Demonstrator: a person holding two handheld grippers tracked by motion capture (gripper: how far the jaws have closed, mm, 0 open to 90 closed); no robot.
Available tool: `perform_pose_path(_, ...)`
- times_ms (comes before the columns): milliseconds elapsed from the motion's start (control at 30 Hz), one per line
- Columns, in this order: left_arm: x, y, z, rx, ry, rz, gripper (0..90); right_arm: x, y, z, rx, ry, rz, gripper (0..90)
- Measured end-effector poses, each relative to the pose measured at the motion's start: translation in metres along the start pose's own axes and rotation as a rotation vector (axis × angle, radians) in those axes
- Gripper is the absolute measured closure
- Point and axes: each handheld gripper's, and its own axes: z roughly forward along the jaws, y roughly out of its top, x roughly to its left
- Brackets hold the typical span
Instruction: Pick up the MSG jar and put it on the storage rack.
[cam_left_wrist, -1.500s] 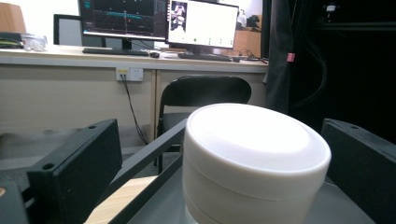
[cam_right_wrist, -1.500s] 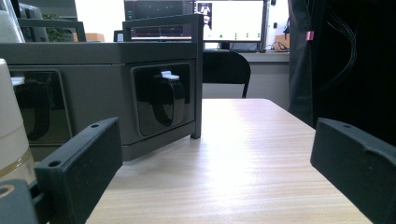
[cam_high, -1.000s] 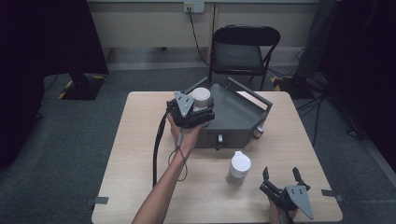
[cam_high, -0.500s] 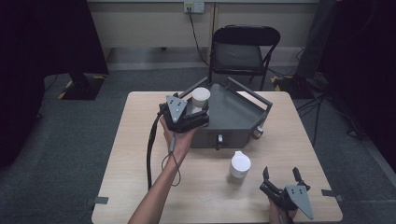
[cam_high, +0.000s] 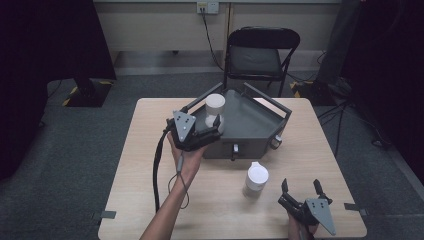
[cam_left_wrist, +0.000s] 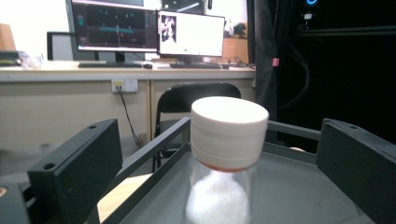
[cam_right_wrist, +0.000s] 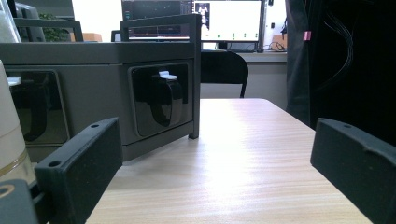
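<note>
Jaws astride upright jar (cam_left_wrist: 228, 158)

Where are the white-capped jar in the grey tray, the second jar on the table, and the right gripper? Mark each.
jar in the tray (cam_left_wrist: 229, 128), left gripper view, on its white cap.
jar on the table (cam_high: 257, 176), high view, on its white cap.
right gripper (cam_high: 301, 188), high view, midway between its fingertips.

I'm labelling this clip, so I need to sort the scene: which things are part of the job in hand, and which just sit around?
In the job: left gripper, open around the white-capped jar; grey tray; second jar.

Just there: right gripper, open; folding chair; table.
</note>
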Motion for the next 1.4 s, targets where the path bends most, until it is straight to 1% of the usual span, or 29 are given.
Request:
perform_pose_path(167,-0.008,-0.011,-0.015,-0.026,0.011,0.039,0.0,0.000,0.000,0.000,0.000,-0.001,0.000,1.2)
perform_pose_path(200,-0.009,-0.014,-0.018,-0.031,0.011,0.040,0.2,0.000,0.000,0.000,0.000,-0.001,0.000,1.2)
perform_pose_path(300,-0.010,-0.023,-0.025,-0.024,0.004,0.014,0.2,0.000,0.000,0.000,0.000,-0.001,0.000,1.2)
perform_pose_path(367,-0.012,-0.030,-0.029,-0.025,0.018,0.013,0.1,0.000,0.000,0.000,0.000,-0.001,0.000,1.2)
perform_pose_path(500,-0.012,-0.040,-0.037,-0.030,0.032,-0.013,0.0,0.000,0.000,0.000,0.000,-0.001,0.000,1.2)
perform_pose_path(600,-0.011,-0.045,-0.041,-0.020,0.031,-0.004,0.0,0.000,0.000,0.000,0.000,-0.001,0.000,1.2)
perform_pose_path(667,-0.009,-0.049,-0.044,-0.017,0.035,-0.007,0.0,0.000,0.000,0.000,0.000,-0.001,0.000,1.2)
perform_pose_path(733,-0.007,-0.053,-0.048,-0.019,0.036,-0.022,0.0,0.000,0.000,0.000,0.000,-0.001,0.000,1.2)
perform_pose_path(833,-0.006,-0.062,-0.054,-0.033,0.051,-0.005,0.0,0.001,0.000,0.000,0.000,-0.003,0.000,1.2)
perform_pose_path(933,-0.006,-0.069,-0.061,-0.032,0.065,-0.001,0.0,0.001,0.000,0.000,0.000,-0.003,0.000,1.2)
perform_pose_path(1000,-0.005,-0.077,-0.064,-0.033,0.078,-0.008,0.0,0.001,0.000,0.000,0.000,-0.003,0.000,1.2)
perform_pose_path(1100,-0.002,-0.086,-0.068,-0.015,0.088,-0.023,0.0,0.001,0.000,0.000,0.000,-0.003,0.000,1.2)
perform_pose_path(1200,-0.002,-0.095,-0.072,-0.003,0.104,-0.028,0.0,0.001,0.000,0.000,0.000,-0.004,0.000,1.3)
perform_pose_path(1300,-0.006,-0.111,-0.079,-0.013,0.127,-0.022,0.0,0.001,0.000,0.000,0.000,-0.004,0.000,1.3)
perform_pose_path(1400,-0.006,-0.124,-0.084,-0.011,0.137,-0.025,0.0,0.001,0.000,0.000,0.000,-0.004,0.000,1.2)
